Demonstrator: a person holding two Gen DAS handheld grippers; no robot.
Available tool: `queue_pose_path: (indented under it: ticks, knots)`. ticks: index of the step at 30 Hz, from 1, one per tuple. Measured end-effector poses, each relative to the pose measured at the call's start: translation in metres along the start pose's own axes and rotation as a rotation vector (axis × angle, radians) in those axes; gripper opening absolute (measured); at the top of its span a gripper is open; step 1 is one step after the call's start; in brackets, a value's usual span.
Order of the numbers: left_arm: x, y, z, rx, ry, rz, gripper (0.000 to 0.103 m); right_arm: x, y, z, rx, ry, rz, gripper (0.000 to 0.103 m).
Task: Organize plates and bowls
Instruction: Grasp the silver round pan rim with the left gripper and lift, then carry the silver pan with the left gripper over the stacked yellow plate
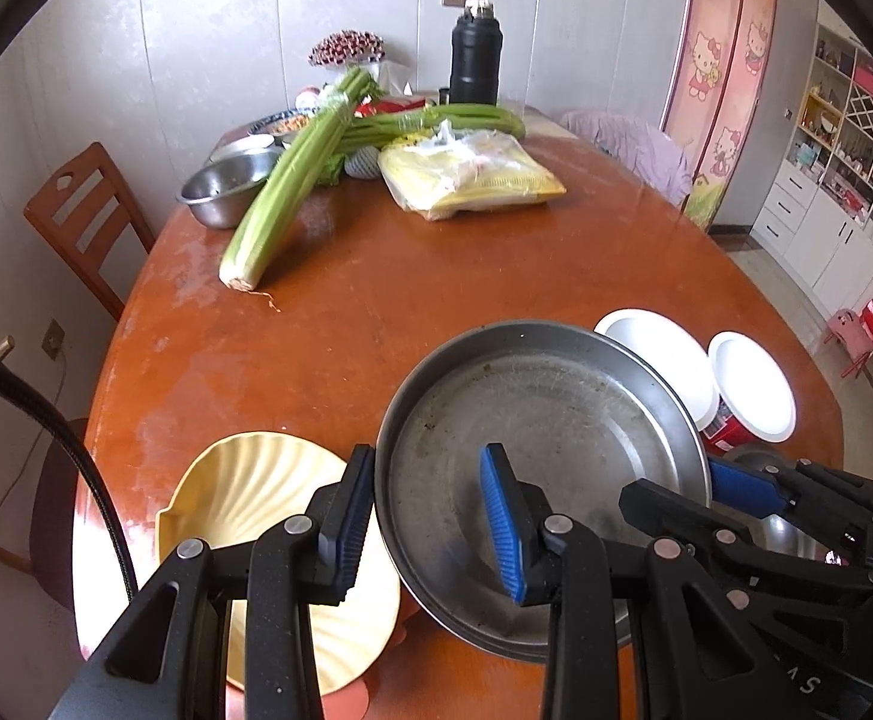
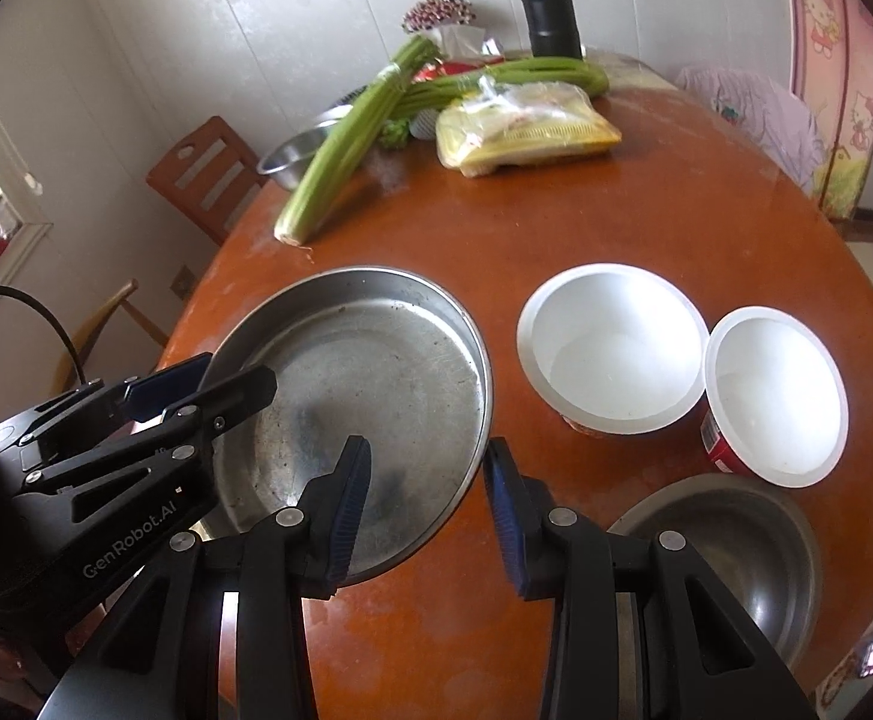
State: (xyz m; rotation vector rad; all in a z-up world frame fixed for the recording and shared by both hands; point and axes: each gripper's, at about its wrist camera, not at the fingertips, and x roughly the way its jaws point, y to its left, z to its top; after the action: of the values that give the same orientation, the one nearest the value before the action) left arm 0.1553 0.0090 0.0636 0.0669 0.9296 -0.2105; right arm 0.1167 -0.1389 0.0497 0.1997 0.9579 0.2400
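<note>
The big round metal pan was at the near end of the brown wooden table. Both grippers were at its rim, one on each side. It looked tipped up a little, with its left edge over the yellow plate, but I could not tell if it was off the table.

The left gripper had its fingers wide apart. One finger sat outside the pan's left rim and the other finger sat inside the pan. The pads did not look pressed on the rim.

The right gripper was also wide apart. Its left finger was over the inside of the pan and its right finger was outside the rim, above the table. It was not squeezing the pan either.

A yellow shell-shaped plate lay just left of the pan, partly under the left gripper. Two white bowls stood to the right of the pan, side by side and touching. The bigger white bowl was closer to the pan. The smaller white bowl had a red wrapper on its side. A steel bowl sat near them, close to the right gripper.

At the far end of the table lay a long celery bunch, a plastic bag with yellow stuff, another steel bowl and a tall black flask. A wooden chair stood by the wall.
</note>
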Motion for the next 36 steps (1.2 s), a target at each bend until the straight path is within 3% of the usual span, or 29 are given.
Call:
queue_pose_path:
  ticks: [16,36]
  knots:
    - [-0.046,0.023,-0.022,-0.052,-0.082,0.03,0.035,-0.027,0.041,-0.014,-0.097,-0.057,0.017,0.041]
    - [-0.075,0.078,-0.034,-0.147,-0.147,0.103,0.037,-0.01,0.106,-0.004,-0.233,-0.06,0.054,0.041]
